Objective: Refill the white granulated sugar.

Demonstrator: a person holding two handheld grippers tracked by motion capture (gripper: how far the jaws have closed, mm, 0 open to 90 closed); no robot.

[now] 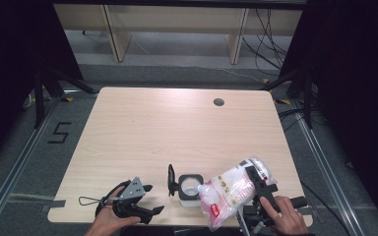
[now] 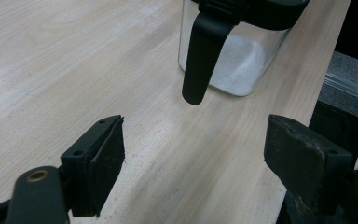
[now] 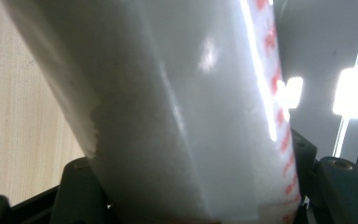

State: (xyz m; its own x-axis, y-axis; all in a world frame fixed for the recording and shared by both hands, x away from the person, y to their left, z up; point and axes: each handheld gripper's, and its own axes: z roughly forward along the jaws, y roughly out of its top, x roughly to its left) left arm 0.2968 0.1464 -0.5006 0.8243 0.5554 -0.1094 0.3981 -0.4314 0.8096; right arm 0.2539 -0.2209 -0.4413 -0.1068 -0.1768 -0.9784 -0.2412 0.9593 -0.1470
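In the high view, a wooden counter [image 1: 177,128] is seen from above, with a round hole [image 1: 219,102] near its far edge. Near the front edge a clear jar [image 1: 189,189] with a black rim is stood upright, its lid [image 1: 171,180] swung open to the left. A white bag [image 1: 234,189] with red print is held tilted by the right gripper [image 1: 256,189], its lower end just over the jar's mouth. The left gripper [image 1: 147,199] is rested low at the front edge, left of the jar and apart from it, a hand [image 1: 109,221] behind it. In the left gripper view, the jaws are seen spread wide with bare counter between them; the jar [image 2: 235,60] is stood ahead, white grains lying in its bottom, and a black latch [image 2: 203,56] is hung down its side. In the right gripper view, the bag [image 3: 182,112] is seen pinched between the jaws at the bottom of the frame, red print running along its right edge, with the counter [image 3: 23,116] at the left.
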